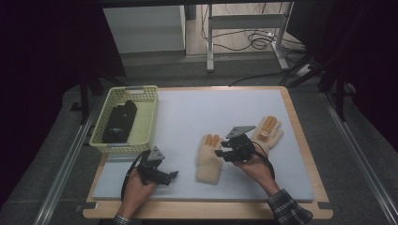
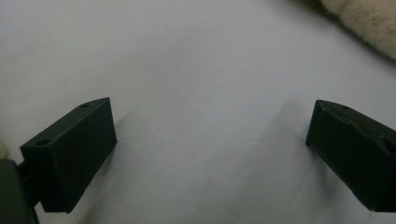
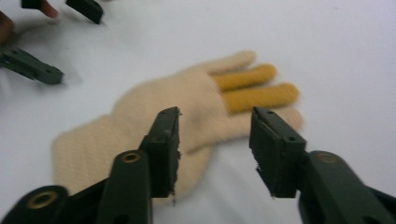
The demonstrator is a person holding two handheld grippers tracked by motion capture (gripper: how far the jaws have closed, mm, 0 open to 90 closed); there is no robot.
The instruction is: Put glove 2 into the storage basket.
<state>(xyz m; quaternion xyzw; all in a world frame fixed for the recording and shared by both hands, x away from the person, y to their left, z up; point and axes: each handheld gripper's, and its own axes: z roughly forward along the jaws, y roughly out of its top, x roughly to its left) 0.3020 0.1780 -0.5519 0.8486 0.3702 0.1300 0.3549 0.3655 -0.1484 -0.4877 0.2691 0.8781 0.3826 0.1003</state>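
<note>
Two cream knitted gloves with orange fingers lie on the white mat (image 1: pixel 187 112). The nearer glove (image 1: pixel 209 161) lies palm-flat in the middle, and the other glove (image 1: pixel 268 130) lies to its right. My right gripper (image 1: pixel 219 153) hovers at the nearer glove's right side, between the two gloves. In the right gripper view its jaws (image 3: pixel 217 126) stand open just above the glove (image 3: pixel 154 112), gripping nothing. My left gripper (image 1: pixel 172 176) rests near the mat's front left, open and empty (image 2: pixel 210 121), with the glove's fuzzy cuff (image 2: pixel 369 23) just off to one side.
A pale yellow basket (image 1: pixel 148 93) stands at the mat's left edge with a black bundle (image 1: pixel 119 121) inside. The mat lies on a wooden board (image 1: pixel 300 140). Table legs and cables stand beyond the far edge.
</note>
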